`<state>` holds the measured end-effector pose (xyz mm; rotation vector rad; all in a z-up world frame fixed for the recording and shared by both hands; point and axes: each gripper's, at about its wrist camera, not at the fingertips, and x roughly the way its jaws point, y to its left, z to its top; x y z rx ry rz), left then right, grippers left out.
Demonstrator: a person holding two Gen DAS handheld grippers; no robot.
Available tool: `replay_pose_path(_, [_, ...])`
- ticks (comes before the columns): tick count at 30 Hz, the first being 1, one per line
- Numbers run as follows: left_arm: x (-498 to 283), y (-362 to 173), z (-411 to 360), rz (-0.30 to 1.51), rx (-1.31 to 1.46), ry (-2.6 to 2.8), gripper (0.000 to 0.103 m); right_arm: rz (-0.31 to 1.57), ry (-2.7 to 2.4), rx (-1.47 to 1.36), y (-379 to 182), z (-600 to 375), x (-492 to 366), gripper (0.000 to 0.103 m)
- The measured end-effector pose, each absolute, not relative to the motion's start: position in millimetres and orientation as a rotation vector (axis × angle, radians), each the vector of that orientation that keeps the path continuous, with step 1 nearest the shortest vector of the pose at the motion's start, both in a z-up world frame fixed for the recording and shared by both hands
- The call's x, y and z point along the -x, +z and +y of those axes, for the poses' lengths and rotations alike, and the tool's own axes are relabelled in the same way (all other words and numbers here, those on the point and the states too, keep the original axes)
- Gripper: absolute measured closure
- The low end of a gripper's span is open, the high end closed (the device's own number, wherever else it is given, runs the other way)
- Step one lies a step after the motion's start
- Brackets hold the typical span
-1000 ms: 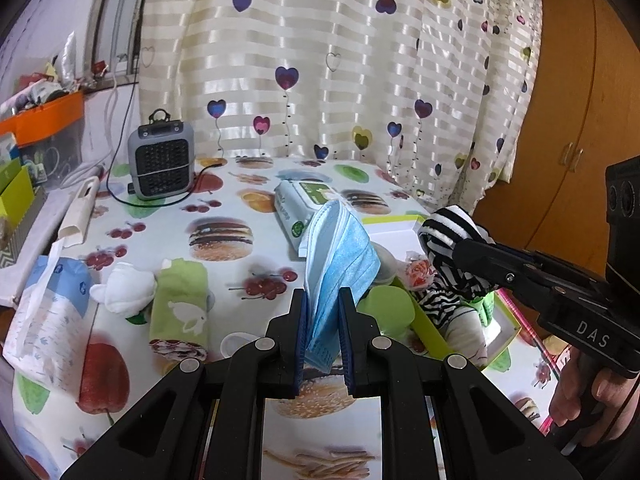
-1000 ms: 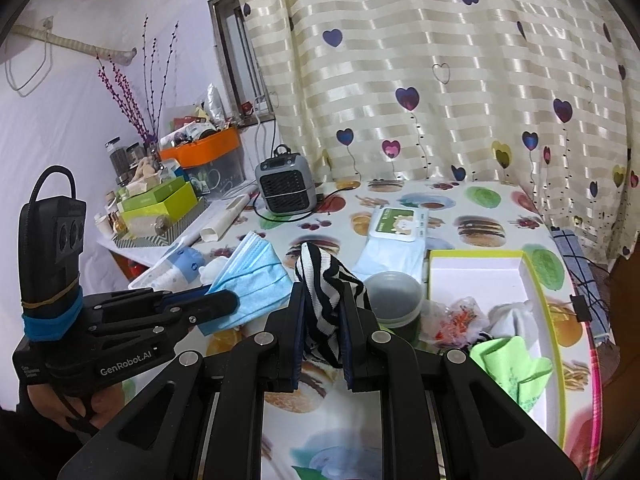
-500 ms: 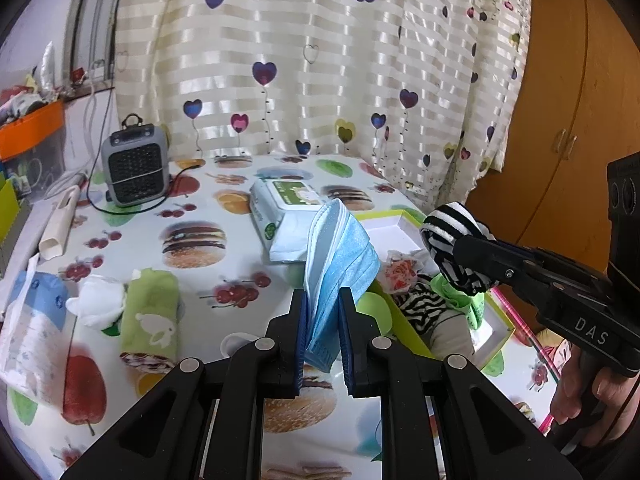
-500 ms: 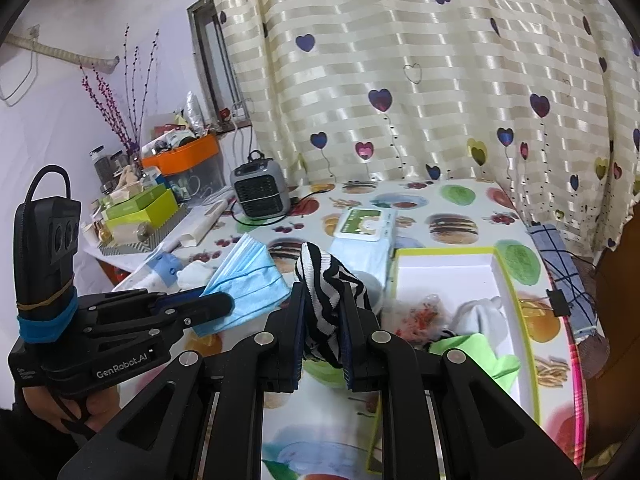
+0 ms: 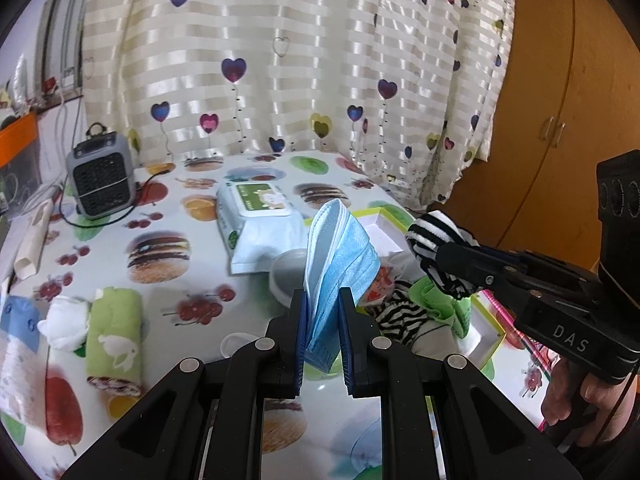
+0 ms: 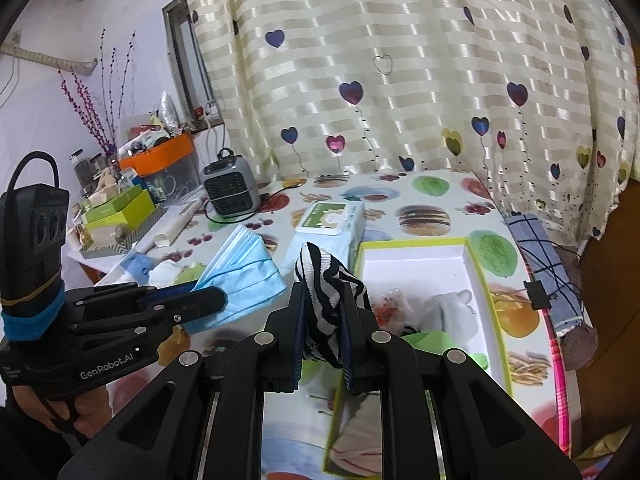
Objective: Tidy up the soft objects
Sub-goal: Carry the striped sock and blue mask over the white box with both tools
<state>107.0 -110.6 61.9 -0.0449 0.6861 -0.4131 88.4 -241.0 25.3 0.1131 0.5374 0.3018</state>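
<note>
Both grippers have drifted toward the yellow-rimmed box (image 6: 476, 276); the left gripper (image 5: 323, 312) pinches the blue mask (image 5: 340, 256) beside it, the right gripper (image 6: 323, 312) clamps the striped cloth (image 6: 328, 280) nearly over it; drop-off looks close.

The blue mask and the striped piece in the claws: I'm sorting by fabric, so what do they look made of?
Blue mask: likely nonwoven, matte, with pleats and layered edges. Striped piece: apparently knit cloth, soft, black and white bands, folding limply.
</note>
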Motion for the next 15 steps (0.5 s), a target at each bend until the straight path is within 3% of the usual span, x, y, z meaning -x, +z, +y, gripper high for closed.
replay_pose_path(15, [-145, 51, -152, 0.725, 0.023, -0.466, 0.089, 0.565, 0.218, -0.153, 10, -289, -120, 0.087])
